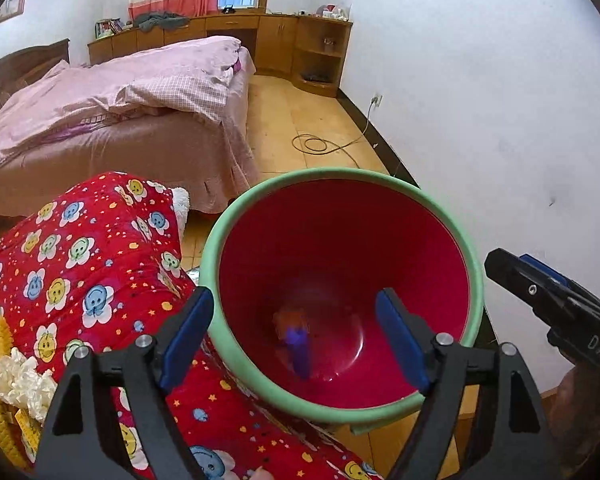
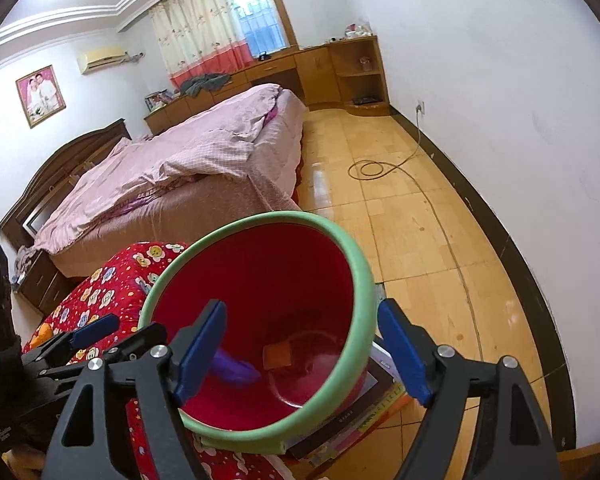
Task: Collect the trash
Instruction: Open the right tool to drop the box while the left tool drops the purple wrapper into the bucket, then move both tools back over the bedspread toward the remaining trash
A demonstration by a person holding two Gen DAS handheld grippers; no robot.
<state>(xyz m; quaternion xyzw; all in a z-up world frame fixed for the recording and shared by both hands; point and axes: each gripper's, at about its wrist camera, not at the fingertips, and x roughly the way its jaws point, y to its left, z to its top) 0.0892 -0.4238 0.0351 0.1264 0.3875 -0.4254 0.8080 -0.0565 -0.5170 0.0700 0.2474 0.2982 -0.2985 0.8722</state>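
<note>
A red bucket with a green rim (image 1: 340, 174) stands on the floor beside a red flower-print quilt. At its bottom lie a purple scrap (image 2: 236, 368) and an orange square scrap (image 2: 278, 354), blurred in the left wrist view as an orange-and-purple patch (image 1: 296, 336). My left gripper (image 1: 294, 340) hangs open over the bucket's near left rim with nothing between its pads. My right gripper (image 2: 302, 350) is open above the bucket's right rim (image 2: 364, 280), also holding nothing. Each gripper shows in the other's view: the right gripper (image 1: 512, 268), the left gripper (image 2: 116, 336).
The red quilt (image 1: 80, 260) crowds the bucket's left side, with crumpled white stuff (image 1: 20, 380) on a yellow cloth. A stack of books (image 2: 364, 412) lies by the bucket's base. Beyond are a bed with pink bedding (image 2: 200, 160), tiled floor with a coiled cable (image 2: 374, 170), and a white wall on the right.
</note>
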